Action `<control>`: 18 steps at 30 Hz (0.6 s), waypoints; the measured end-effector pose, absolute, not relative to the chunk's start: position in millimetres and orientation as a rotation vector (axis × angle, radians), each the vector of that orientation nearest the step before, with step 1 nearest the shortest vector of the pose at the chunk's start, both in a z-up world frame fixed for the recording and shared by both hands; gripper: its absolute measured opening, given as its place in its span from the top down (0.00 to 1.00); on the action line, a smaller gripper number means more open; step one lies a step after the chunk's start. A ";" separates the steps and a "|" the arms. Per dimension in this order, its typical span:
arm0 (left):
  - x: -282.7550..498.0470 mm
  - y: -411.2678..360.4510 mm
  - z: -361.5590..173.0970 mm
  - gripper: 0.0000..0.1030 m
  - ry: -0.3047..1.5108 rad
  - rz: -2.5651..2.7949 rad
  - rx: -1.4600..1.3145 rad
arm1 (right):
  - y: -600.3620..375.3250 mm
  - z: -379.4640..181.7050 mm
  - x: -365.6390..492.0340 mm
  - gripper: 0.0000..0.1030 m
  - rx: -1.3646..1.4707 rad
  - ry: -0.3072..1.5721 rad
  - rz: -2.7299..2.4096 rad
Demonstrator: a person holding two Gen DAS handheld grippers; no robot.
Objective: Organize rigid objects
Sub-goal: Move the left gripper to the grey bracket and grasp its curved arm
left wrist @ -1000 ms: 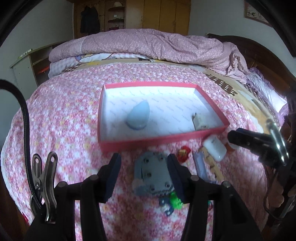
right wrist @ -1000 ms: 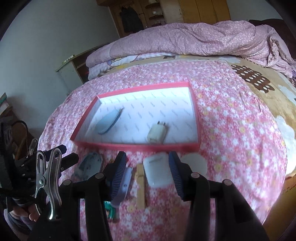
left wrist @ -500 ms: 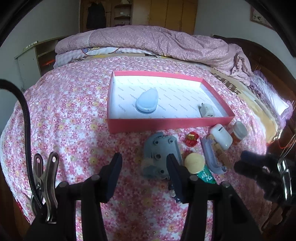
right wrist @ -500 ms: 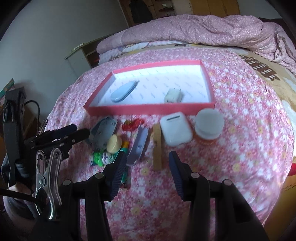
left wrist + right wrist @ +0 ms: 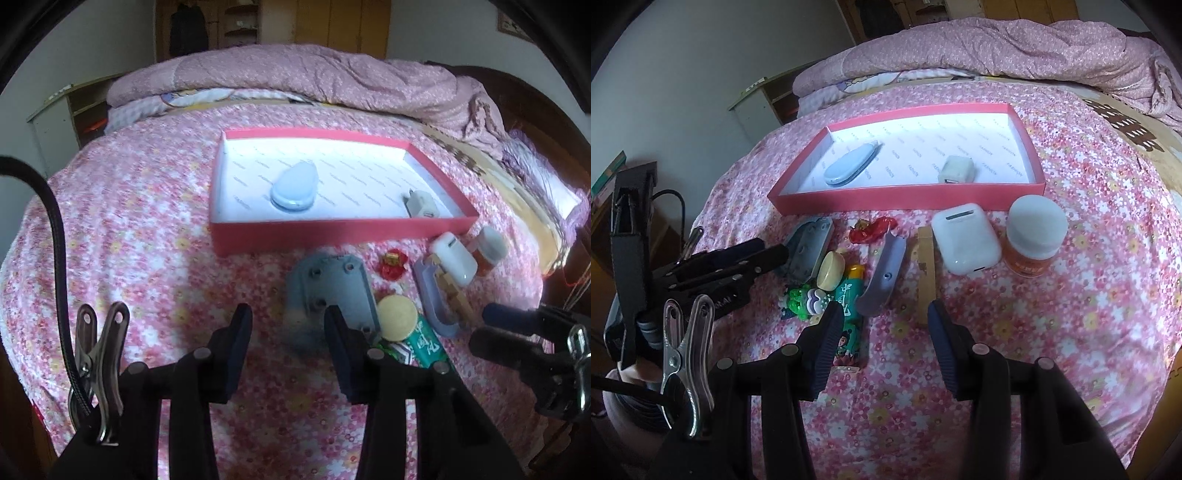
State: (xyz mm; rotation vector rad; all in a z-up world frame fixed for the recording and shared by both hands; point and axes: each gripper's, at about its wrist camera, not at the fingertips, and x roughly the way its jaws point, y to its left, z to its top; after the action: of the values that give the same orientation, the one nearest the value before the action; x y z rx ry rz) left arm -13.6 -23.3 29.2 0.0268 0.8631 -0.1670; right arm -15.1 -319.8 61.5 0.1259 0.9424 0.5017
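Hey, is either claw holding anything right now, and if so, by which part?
Nothing is held. The left claw is closing in front of the grey plate, not yet gripping it; the right claw is open over the bedspread.

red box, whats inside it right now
Inside the red box lie two things, apart from each other: a light blue teardrop-shaped case toward the left and a white charger plug toward the right. The near wall hides a thin strip of the floor behind it.
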 end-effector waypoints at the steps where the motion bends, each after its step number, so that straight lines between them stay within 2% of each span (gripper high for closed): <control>1: -12.2 -24.8 25.6 0.58 0.875 -0.172 0.027 | -319.2 61.1 -15.2 0.53 0.126 0.942 0.505; 3: -12.2 -25.6 23.0 0.61 0.869 -0.177 0.017 | -318.7 60.6 -15.4 0.53 0.125 0.942 0.508; 5: -13.4 -26.0 24.8 0.74 0.864 -0.202 0.010 | -318.0 60.4 -15.6 0.53 0.124 0.942 0.511; 7: -16.2 -26.3 28.3 0.79 0.843 -0.195 0.020 | -317.2 60.2 -15.4 0.53 0.125 0.942 0.513; 18: -30.6 -6.8 42.9 0.79 0.780 -0.127 0.018 | -309.1 63.0 -17.3 0.53 0.106 0.931 0.540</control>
State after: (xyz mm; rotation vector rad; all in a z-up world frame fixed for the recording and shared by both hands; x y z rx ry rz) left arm -30.6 -6.8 42.9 0.0184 0.7800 -0.1270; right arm -17.3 -309.1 63.0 0.1057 0.9311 0.5397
